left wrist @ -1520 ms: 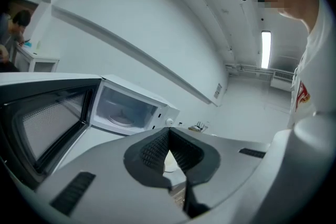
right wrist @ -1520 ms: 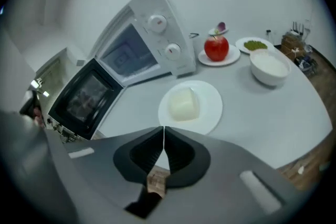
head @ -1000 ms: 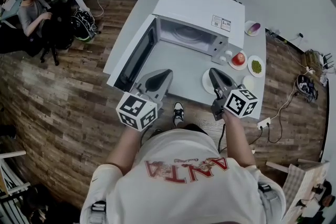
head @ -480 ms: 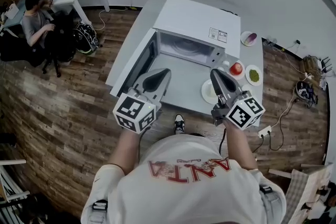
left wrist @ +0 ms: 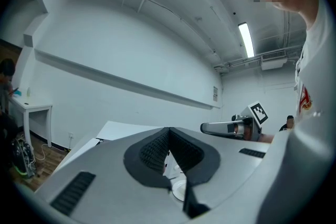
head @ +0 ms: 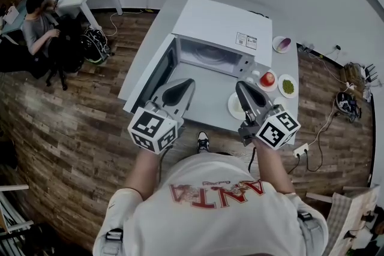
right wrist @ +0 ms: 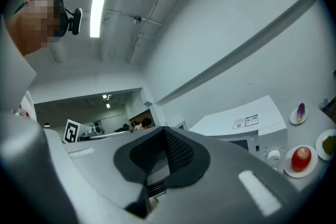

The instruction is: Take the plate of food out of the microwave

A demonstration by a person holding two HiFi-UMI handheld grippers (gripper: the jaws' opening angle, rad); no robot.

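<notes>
Head view, microwave: the white microwave (head: 225, 24) stands on the grey table (head: 201, 90); its door (head: 157, 72) hangs open to the left; only the round turntable (head: 210, 51) shows in the cavity.
Head view, plate: a white plate (head: 232, 108) lies on the table in front of the control panel, outside the oven; the right tongs half cover it, so any food on it cannot be made out.
Head view, tongs: the left tongs (head: 183, 86) hover over bare table before the open cavity; the right tongs (head: 245, 90) hover over the white plate's edge; neither carries anything.
Head view, change: very little across the last second; the right tongs' marker cube (head: 277, 128) sits slightly lower and nearer the table's front edge; the left tongs keep their place; the plate stays where it lay.
Left gripper view: the tongs are closed tip to tip with nothing gripped; a sliver of the white plate shows below, through the gap behind the tips.
Right gripper view: these tongs also meet at the tips, empty; the microwave's top and a small plate with a red fruit (right wrist: 300, 159) lie to the right.
Meaning for the task: the plate appears already out and set down; the task looks finished or nearly so.
</notes>
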